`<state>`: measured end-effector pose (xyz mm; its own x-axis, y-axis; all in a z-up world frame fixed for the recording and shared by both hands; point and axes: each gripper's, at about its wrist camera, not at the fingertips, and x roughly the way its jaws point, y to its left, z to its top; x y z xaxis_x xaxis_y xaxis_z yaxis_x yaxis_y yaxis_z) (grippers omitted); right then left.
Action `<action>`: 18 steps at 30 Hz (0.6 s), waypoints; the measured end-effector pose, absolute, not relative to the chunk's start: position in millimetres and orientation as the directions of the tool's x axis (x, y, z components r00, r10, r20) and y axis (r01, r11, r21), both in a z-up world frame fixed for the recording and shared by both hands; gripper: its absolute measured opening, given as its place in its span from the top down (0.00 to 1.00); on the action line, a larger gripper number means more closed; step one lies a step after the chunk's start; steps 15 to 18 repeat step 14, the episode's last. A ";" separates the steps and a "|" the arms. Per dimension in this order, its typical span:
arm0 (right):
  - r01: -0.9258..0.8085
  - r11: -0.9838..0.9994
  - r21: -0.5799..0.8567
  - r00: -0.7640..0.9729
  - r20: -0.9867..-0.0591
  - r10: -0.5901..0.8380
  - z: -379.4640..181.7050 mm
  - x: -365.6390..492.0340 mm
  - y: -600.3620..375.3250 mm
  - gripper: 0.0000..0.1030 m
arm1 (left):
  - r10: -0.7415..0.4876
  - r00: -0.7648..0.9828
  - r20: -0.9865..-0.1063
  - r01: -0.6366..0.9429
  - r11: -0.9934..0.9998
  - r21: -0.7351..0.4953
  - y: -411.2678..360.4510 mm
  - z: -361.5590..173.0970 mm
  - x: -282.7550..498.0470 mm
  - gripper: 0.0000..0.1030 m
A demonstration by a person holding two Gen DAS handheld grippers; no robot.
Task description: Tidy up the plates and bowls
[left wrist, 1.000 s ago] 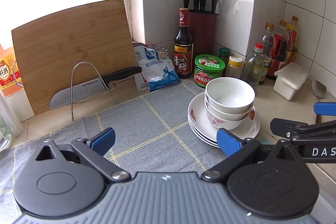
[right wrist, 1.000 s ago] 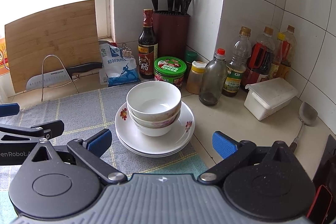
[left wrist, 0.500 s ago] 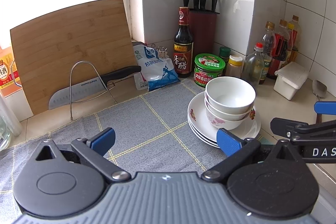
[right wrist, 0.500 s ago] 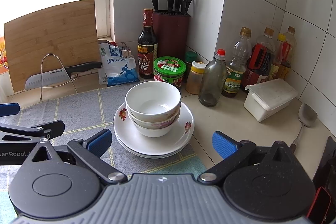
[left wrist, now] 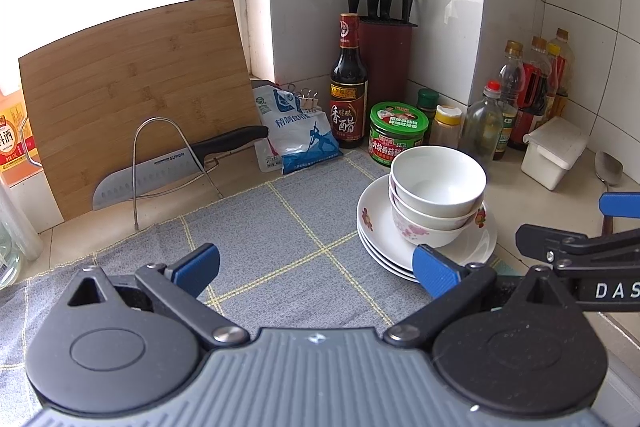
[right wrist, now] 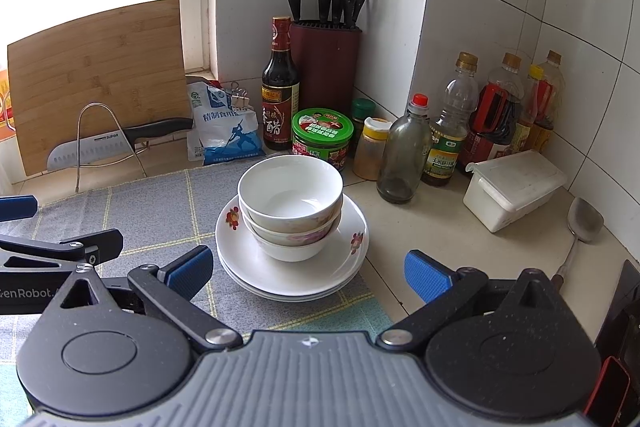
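Note:
Three white bowls (right wrist: 291,205) (left wrist: 436,193) sit nested on a stack of white flower-printed plates (right wrist: 340,267) (left wrist: 376,227), at the right edge of a grey checked mat (left wrist: 256,231). My right gripper (right wrist: 308,273) is open, its blue pads either side of the plate stack's near rim, a little short of it. My left gripper (left wrist: 316,269) is open too, over the mat to the left of the dishes, its right pad near the plate rim. Nothing is held by either. The other gripper's fingers show at each view's side edge.
Behind the dishes stand a green-lidded jar (right wrist: 322,137), a vinegar bottle (right wrist: 280,95), a knife block (right wrist: 326,67), several sauce bottles (right wrist: 452,139) and a white lidded box (right wrist: 514,189). A metal spoon (right wrist: 582,223) lies right. A cutting board (left wrist: 132,95), racked knife (left wrist: 160,171) and salt bag (left wrist: 296,131) stand left.
Both grippers have crept slightly forward toward the dishes; the stack looks marginally nearer. Jaws stayed open and the dishes have not moved.

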<state>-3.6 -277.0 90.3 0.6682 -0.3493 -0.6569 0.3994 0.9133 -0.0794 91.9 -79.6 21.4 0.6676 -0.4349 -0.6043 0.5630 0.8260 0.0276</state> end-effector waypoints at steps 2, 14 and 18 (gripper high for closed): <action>0.400 0.913 -0.080 0.669 -0.655 -0.351 90.4 -3.8 -277.2 0.00 | -0.435 0.668 -0.604 0.562 0.827 0.027 -79.8 21.5 91.8 0.01; 0.397 0.914 -0.087 0.672 -0.651 -0.354 91.4 -4.6 -276.4 0.00 | -0.436 0.667 -0.604 0.566 0.824 0.030 -79.6 22.7 91.5 0.01; 0.397 0.914 -0.087 0.672 -0.651 -0.354 91.4 -4.6 -276.4 0.00 | -0.436 0.667 -0.604 0.566 0.824 0.030 -79.6 22.7 91.5 0.01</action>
